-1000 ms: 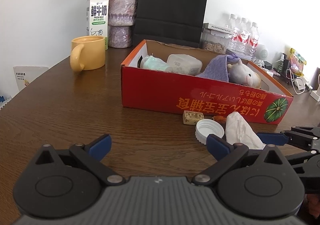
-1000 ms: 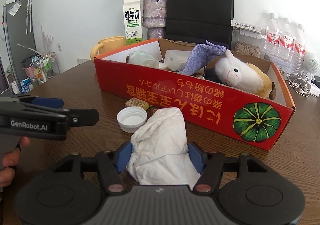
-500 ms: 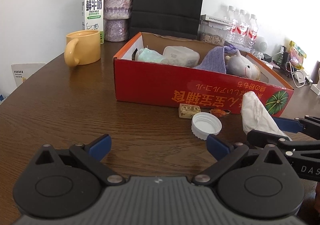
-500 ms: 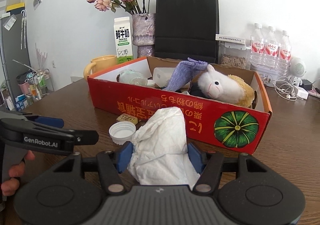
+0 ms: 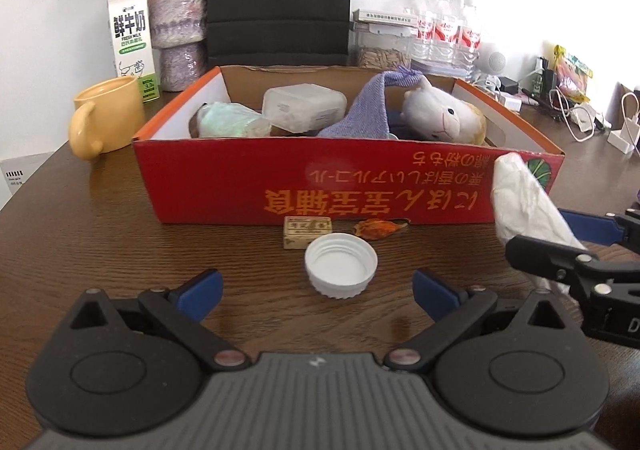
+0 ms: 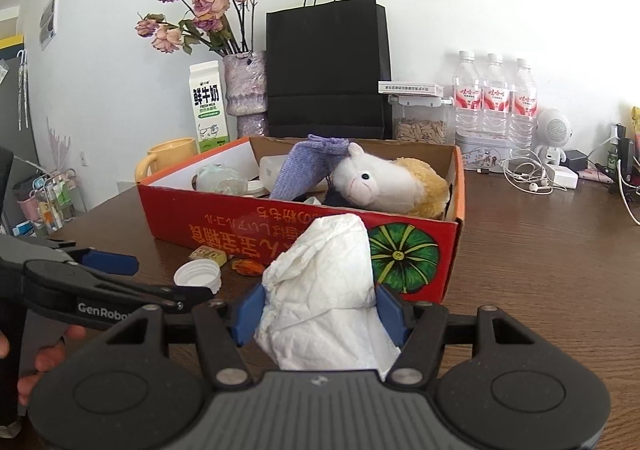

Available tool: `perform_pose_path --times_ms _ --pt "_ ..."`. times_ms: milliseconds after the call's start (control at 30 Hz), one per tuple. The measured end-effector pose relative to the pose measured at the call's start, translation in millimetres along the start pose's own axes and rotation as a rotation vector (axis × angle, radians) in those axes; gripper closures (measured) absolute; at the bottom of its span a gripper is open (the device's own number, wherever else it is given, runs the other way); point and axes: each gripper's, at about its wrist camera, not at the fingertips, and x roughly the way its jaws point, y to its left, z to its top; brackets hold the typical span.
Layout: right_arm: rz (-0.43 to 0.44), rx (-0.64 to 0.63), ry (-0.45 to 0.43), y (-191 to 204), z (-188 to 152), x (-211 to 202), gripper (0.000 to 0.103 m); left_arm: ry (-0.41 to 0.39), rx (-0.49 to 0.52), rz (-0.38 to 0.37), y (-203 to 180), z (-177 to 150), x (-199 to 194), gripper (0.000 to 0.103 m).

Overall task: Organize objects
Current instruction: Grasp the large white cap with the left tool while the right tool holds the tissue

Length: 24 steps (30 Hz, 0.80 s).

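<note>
Brown wooden bench point(image 5: 80, 234), wood grain visible. Red cardboard box point(image 5: 344, 186) is set on it, open at the top, printed side facing the cameras. Inside the box, a white plush animal point(image 6: 384, 182) is seen toward its right end, with a purple knitted cloth point(image 6: 308, 166) leaning against it; a clear plastic container point(image 5: 304, 106) and a pale wrapped bundle point(image 5: 228, 122) are packed toward the left end.

A crumpled white tissue point(image 6: 324, 290) is gripped by the right tool point(image 6: 320, 310), both blue pads pressed into its sides, jaws about half open around it. It is held clear of the bench, in front of the box's right end.

Left tool point(image 5: 316, 290) is held spread wide with nothing between its fingers, in front of the box.

On the bench just in front of the box: a white screw cap point(image 5: 341, 264), opening up; a small tan packet point(image 5: 307, 231) touching the box front; an orange scrap point(image 5: 378, 228) beside it.
</note>
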Motion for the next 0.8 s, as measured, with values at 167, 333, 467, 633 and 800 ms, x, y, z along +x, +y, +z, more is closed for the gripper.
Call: perform_pose_path --times_ms 167,333,467,633,800 --pt "-0.02 0.02 -0.024 -12 0 -7 0.042 0.019 0.003 0.02 -8 5 10 0.0" --pt "-0.027 0.028 -0.034 -18 -1 -10 0.042 0.024 -0.005 0.034 -10 8 18 0.0" --pt "-0.023 0.02 -0.034 -17 -2 -11 0.042 0.039 -0.017 0.04 -9 11 25 0.0" --pt "-0.02 0.01 -0.029 -15 -3 -10 0.042 0.036 -0.019 0.029 -9 11 25 0.001" --pt "-0.022 0.006 -0.021 -14 -3 -8 0.042 0.01 0.01 0.015 -13 9 19 0.034"
